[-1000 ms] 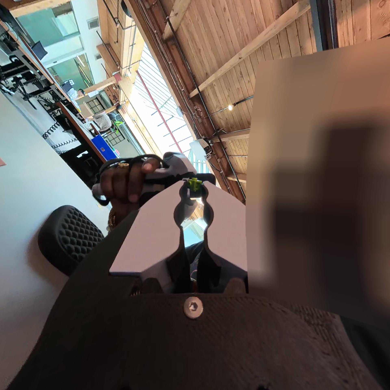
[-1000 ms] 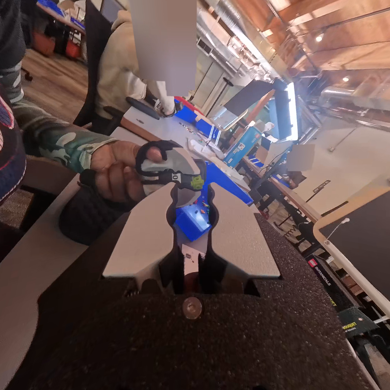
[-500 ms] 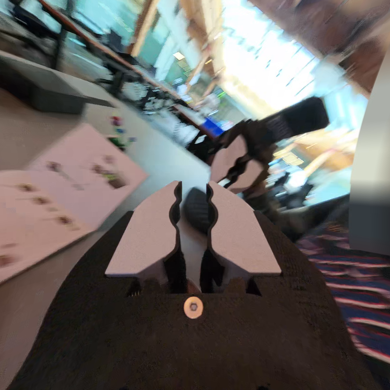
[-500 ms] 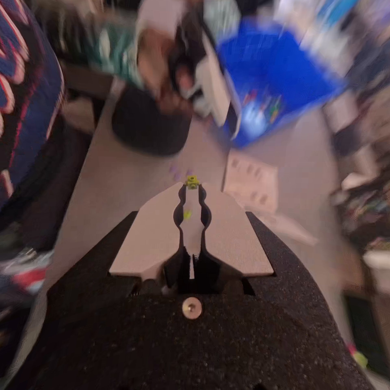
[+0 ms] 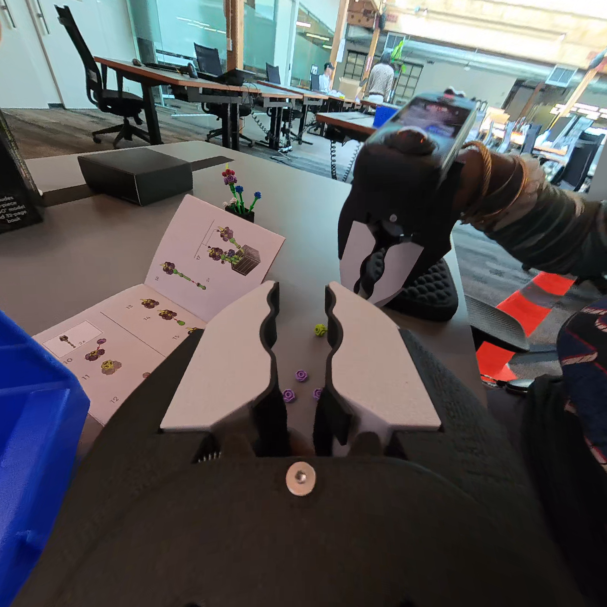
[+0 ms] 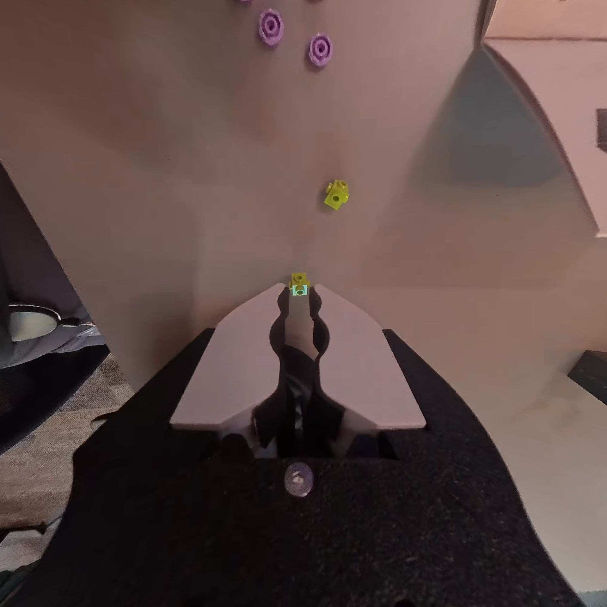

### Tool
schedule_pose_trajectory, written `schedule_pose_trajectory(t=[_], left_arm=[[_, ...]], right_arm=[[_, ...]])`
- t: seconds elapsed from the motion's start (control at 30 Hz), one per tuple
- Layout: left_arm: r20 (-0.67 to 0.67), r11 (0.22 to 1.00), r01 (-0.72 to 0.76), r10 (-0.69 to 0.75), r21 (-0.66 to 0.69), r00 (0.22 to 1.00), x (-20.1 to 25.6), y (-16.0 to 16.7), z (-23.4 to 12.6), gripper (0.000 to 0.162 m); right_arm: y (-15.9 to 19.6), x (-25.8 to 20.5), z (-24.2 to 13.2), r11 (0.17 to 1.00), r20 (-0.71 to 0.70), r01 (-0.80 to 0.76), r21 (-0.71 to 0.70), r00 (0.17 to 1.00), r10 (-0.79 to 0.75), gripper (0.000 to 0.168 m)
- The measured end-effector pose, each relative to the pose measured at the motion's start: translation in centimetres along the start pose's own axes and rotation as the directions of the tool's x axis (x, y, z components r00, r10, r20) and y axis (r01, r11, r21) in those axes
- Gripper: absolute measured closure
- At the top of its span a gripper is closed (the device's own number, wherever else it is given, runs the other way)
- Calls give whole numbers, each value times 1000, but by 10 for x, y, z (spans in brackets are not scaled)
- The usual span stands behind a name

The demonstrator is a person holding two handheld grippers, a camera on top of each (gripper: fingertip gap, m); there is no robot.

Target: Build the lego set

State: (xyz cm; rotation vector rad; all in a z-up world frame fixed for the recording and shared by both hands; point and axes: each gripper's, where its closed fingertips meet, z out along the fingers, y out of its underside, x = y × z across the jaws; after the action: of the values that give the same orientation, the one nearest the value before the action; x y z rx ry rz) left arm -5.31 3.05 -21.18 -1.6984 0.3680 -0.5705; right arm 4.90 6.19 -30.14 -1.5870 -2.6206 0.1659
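My left gripper (image 5: 302, 289) is open and empty, low over the grey table (image 5: 98, 256). A loose lime brick (image 5: 320, 329) lies just ahead of its right finger. Three purple flower pieces (image 5: 301, 375) lie between its fingers. My right gripper (image 6: 299, 288) is shut on a small lime brick (image 6: 299, 282) at its tips, close above the table. The loose lime brick (image 6: 336, 195) lies a little beyond it, and two purple pieces (image 6: 271, 26) lie farther off. In the left wrist view the right gripper (image 5: 369, 294) points down at the table.
An open instruction booklet (image 5: 197, 279) lies at the left with one page raised. A small built flower pot (image 5: 239, 200), a black box (image 5: 134, 174), a blue bin (image 5: 33, 410) and a black wrist rest (image 5: 423, 295) stand around. My hands' fingertips stand some 15 cm from each other. The right tips stand about 20 cm off the small built flower pot (image 5: 239, 200).
One second ago both grippers were raised and the left one held the lime brick. Now the right gripper holds it, the left has opened, and both have swung down to the table.
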Motion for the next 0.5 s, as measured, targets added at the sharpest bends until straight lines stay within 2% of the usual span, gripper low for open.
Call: schedule_pose_trajectory(t=[0.17, 0.33, 0.43, 0.5], left_arm=[[20, 998, 34, -36, 52, 999, -5, -5, -6, 136], [24, 999, -1, 0, 32, 1000, -2, -2, -4, 136], [23, 1000, -8, 7, 28, 1000, -1, -2, -3, 136], [23, 999, -4, 4, 36, 1000, -1, -3, -4, 136]], right_arm=[[3, -1, 8, 998, 5, -5, -65, 1000, 5, 156], [1, -1, 7, 997, 6, -10, -71, 1000, 11, 155], [0, -1, 5, 999, 21, -21, -40, 1000, 22, 148], [-7, -1, 2, 999, 36, -35, 30, 999, 34, 142]])
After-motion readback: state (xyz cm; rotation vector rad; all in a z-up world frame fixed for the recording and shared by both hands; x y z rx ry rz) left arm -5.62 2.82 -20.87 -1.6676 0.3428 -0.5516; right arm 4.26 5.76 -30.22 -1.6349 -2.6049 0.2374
